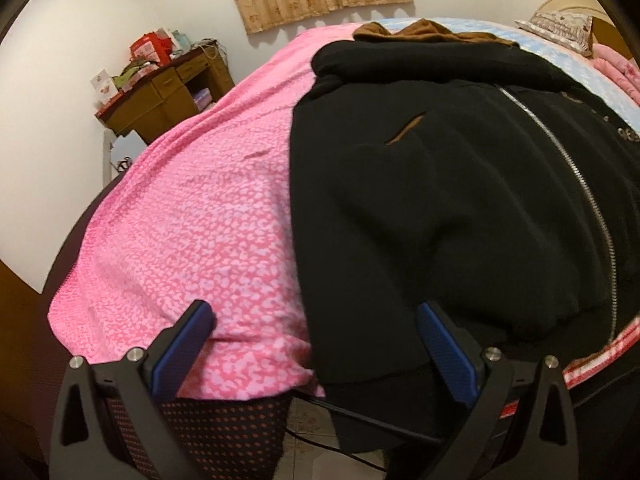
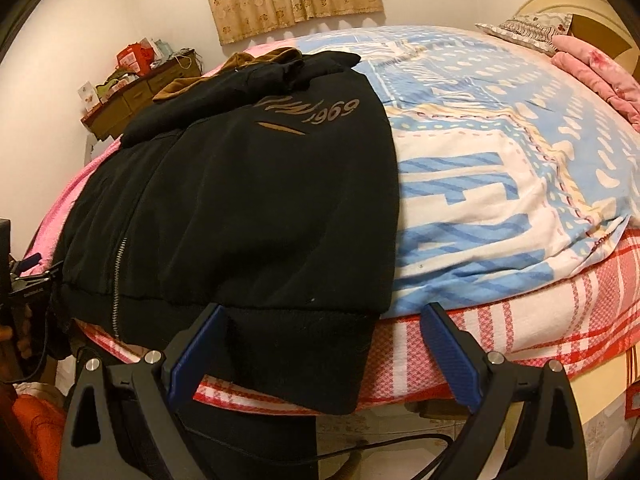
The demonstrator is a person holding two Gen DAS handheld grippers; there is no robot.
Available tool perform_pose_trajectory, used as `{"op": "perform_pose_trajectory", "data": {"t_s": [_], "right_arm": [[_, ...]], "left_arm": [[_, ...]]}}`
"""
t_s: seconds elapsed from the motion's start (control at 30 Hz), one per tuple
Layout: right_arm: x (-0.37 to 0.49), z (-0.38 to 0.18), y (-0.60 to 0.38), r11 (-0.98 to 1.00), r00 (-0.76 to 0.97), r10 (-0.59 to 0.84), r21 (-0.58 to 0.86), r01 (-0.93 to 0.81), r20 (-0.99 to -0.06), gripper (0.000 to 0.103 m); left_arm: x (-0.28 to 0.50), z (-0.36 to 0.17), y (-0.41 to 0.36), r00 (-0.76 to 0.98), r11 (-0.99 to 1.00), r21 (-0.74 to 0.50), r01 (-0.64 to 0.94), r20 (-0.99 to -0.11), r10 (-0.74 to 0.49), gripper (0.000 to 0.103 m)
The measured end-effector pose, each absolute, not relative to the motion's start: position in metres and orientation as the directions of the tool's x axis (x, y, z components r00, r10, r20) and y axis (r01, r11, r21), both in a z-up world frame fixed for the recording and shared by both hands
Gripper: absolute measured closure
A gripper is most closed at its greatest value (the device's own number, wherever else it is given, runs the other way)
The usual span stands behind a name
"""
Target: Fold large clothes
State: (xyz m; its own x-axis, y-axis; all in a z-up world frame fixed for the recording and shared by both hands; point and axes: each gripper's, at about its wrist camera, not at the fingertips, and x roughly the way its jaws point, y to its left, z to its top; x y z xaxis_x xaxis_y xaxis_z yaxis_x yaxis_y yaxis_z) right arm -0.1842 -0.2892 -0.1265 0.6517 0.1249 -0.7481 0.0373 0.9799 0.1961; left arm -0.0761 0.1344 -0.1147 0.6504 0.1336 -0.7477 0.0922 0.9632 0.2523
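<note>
A large black zip-up hooded jacket with a brown lining lies face up on the bed, sleeves folded in, hem hanging over the near edge. It also shows in the right wrist view, with "1969" printed on the chest. My left gripper is open and empty, low at the bed's edge by the jacket's left hem corner. My right gripper is open and empty, with the jacket's right hem corner between its fingers, not pinched.
The bed carries a pink patterned blanket on the left and a blue-and-white quilt on the right. A wooden desk with boxes stands by the far wall. Pillows and a pink folded cloth lie at the headboard.
</note>
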Motion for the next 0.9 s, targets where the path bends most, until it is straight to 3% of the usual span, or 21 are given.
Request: {"op": "perform_pose_trajectory", "data": {"t_s": [0.03,0.1,0.13,0.27,0.43,0.67,0.9], "right_arm": [[-0.186,-0.125,-0.291,0.975,0.655,0.145,0.218,0.031,-0.741,0.006],[-0.189,-0.123,-0.292,0.966,0.66,0.189,0.26,0.009,-0.727,0.03],[-0.189,-0.123,-0.292,0.965,0.655,0.193,0.261,0.007,-0.73,0.032],[-0.188,-0.13,-0.296,0.964,0.641,0.198,0.267,0.011,-0.741,0.032],[-0.19,-0.132,-0.297,0.943,0.614,0.282,0.33,-0.036,-0.737,0.032],[-0.186,-0.142,-0.284,0.94,0.573,0.319,0.327,-0.094,-0.755,0.035],[-0.188,-0.146,-0.295,0.904,0.579,0.386,0.42,-0.081,-0.718,0.035]], "left_arm": [[-0.078,-0.114,0.132,0.651,0.964,0.243,0.104,-0.75,0.119,0.0],[-0.084,-0.111,0.126,0.663,0.966,0.21,0.149,-0.746,0.061,0.0],[-0.086,-0.11,0.123,0.666,0.967,0.199,0.16,-0.745,0.043,0.0],[-0.094,-0.111,0.115,0.671,0.96,0.208,0.186,-0.74,0.03,0.0],[-0.118,-0.097,0.136,0.657,0.972,-0.024,0.232,-0.733,-0.175,0.0],[-0.127,-0.101,0.154,0.612,0.953,-0.205,0.225,-0.731,-0.301,0.008],[-0.135,-0.103,0.138,0.59,0.947,-0.2,0.25,-0.744,-0.313,0.017]]}}
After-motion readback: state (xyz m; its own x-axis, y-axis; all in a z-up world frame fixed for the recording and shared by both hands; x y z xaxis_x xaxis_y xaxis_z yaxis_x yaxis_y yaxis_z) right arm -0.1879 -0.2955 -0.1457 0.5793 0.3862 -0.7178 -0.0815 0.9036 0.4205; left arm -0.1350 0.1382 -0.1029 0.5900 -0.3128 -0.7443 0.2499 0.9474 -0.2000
